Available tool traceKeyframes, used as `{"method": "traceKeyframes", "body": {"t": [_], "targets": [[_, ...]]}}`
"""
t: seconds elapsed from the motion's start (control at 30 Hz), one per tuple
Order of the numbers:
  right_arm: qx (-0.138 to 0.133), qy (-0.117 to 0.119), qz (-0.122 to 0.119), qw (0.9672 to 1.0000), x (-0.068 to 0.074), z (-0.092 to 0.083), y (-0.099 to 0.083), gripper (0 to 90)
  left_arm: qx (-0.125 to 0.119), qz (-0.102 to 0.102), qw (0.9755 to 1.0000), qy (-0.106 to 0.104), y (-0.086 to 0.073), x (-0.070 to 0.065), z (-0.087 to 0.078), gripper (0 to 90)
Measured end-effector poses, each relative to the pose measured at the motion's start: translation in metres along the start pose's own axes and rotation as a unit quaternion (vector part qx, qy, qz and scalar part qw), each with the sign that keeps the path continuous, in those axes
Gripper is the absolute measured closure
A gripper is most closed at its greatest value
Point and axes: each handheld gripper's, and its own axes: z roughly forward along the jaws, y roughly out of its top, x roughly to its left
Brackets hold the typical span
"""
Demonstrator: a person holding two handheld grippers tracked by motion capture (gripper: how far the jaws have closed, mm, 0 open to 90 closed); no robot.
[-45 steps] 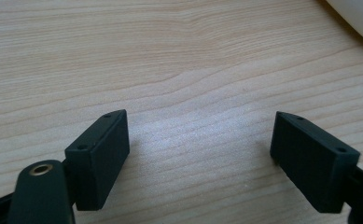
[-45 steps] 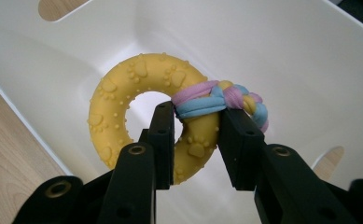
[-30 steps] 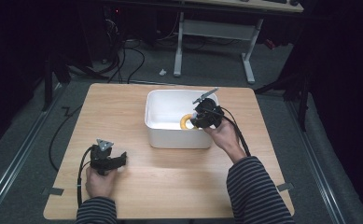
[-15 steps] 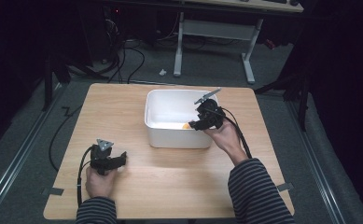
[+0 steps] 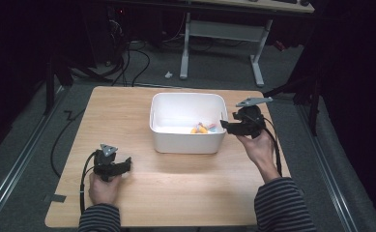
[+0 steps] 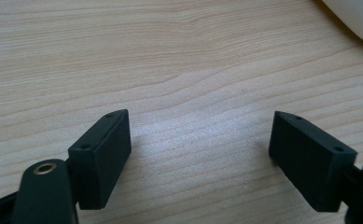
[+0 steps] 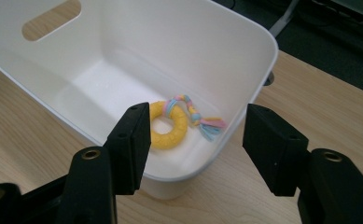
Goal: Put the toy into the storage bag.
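Right gripper (image 7: 195,144), jaws just opened, hangs beside bin (image 7: 244,28) rim.

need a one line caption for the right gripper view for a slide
Right gripper, jaws open and empty, looks into a white bin where a yellow ring toy with a braided rope tail lies.

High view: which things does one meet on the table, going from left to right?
left gripper → white bin → yellow ring toy with a braided tail → right gripper
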Motion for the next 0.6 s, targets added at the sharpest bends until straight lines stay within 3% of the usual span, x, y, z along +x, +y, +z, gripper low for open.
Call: {"method": "traceKeyframes", "body": {"t": [0.2, 0.43, 0.6], "targets": [[-0.02, -0.005, 0.024, 0.9995, -0.016, -0.018, -0.013, 41.8, -0.001, -0.001, 1.0, 0.001, 0.0, 0.0, 0.0, 21.3], [-0.032, -0.013, 0.037, 0.9987, -0.029, -0.031, -0.027, 42.0, -0.001, -0.001, 1.0, 0.001, 0.0, 0.0, 0.0, 21.4], [-0.045, -0.02, 0.062, 0.9969, -0.042, -0.047, -0.043, 42.2, -0.002, -0.002, 1.0, 0.001, 0.0, -0.001, 0.0, 21.4]]}}
